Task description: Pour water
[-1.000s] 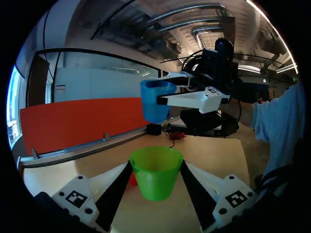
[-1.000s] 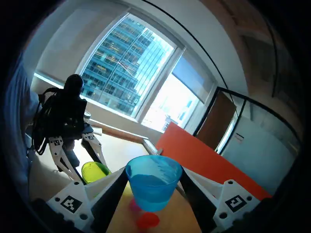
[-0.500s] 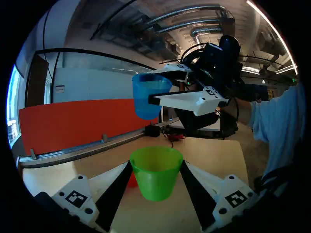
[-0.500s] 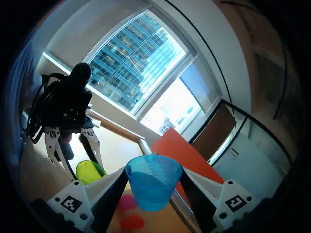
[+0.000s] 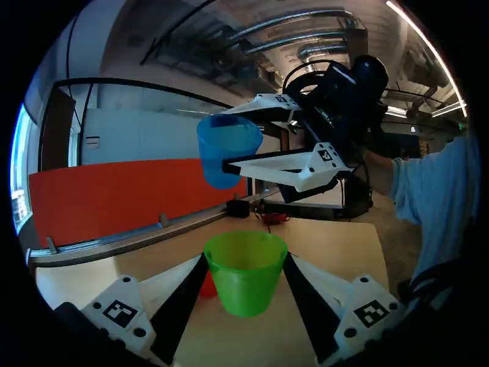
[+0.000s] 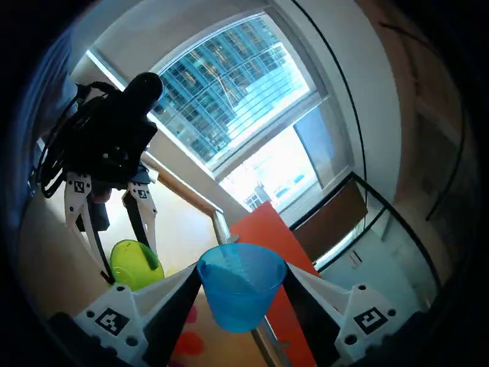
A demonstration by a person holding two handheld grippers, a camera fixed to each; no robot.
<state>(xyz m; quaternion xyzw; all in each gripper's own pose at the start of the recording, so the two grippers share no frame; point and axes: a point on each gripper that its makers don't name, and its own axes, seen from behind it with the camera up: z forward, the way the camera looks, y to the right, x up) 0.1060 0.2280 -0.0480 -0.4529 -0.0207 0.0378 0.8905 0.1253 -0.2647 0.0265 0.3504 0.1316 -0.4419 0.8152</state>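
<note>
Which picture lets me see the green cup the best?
The left gripper view. There the green cup sits big and close in the middle, whole from rim to base, held by the left gripper. The right gripper view shows it small and far off at lower left, partly hidden.
</note>
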